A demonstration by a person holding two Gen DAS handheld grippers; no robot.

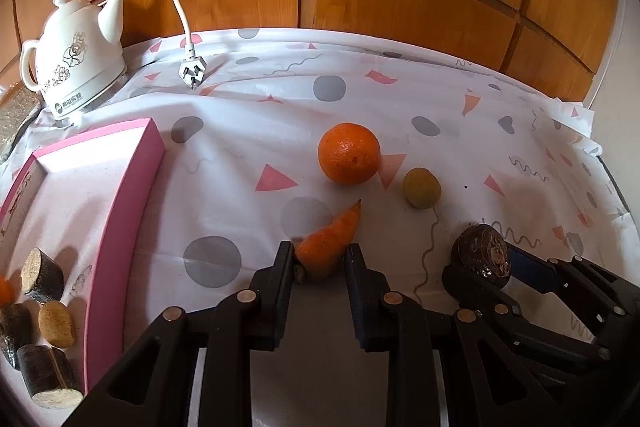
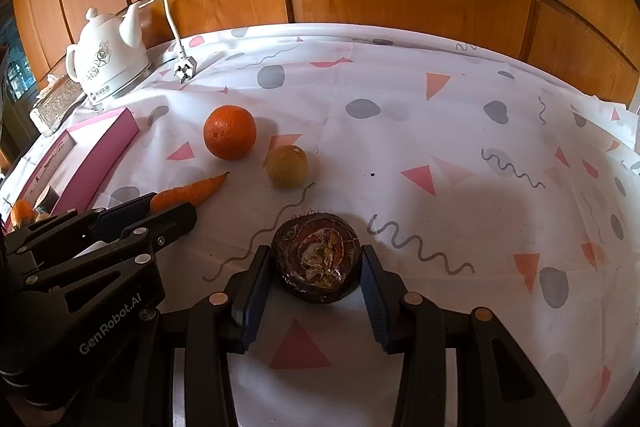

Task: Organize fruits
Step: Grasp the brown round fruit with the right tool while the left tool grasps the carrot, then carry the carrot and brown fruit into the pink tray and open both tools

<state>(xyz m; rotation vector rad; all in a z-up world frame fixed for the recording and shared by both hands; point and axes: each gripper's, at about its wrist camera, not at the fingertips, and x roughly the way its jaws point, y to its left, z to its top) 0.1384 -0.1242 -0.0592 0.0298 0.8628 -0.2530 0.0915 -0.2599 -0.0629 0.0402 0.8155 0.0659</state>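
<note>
Right up close, the left hand-held gripper [image 1: 318, 259] has its two black fingers on both sides of the fat end of the carrot [image 1: 330, 247]. They look like they touch it, but I cannot tell if they squeeze it yet. The right hand-held gripper [image 2: 316, 267] is wide open around the dark brown round root [image 2: 316, 259], with gaps on both sides, so it is not holding it.

Now from biggest to smallest. The tabletop [image 1: 460, 99] has a white cloth with gray dots and pink triangles. The pink box [image 1: 120, 203] lies at 9 o'clock in the left view. Some cut brown chunks [image 1: 44, 275] and a bit of something orange are already inside it. That looks like the done part. The white kettle [image 1: 76, 55] stands at 10 o'clock, with its plug [image 1: 192, 71] lying loose beside it. The orange [image 1: 349, 153] sits near the middle, at about 12 o'clock from the carrot. The small yellow-green fruit [image 1: 421, 187] is just beside the orange, at 4 o'clock from it.

I think the job is about half done. Four things are still out on the cloth: the orange, the carrot, the brown root and the little fruit. They probably go in the box.
</note>
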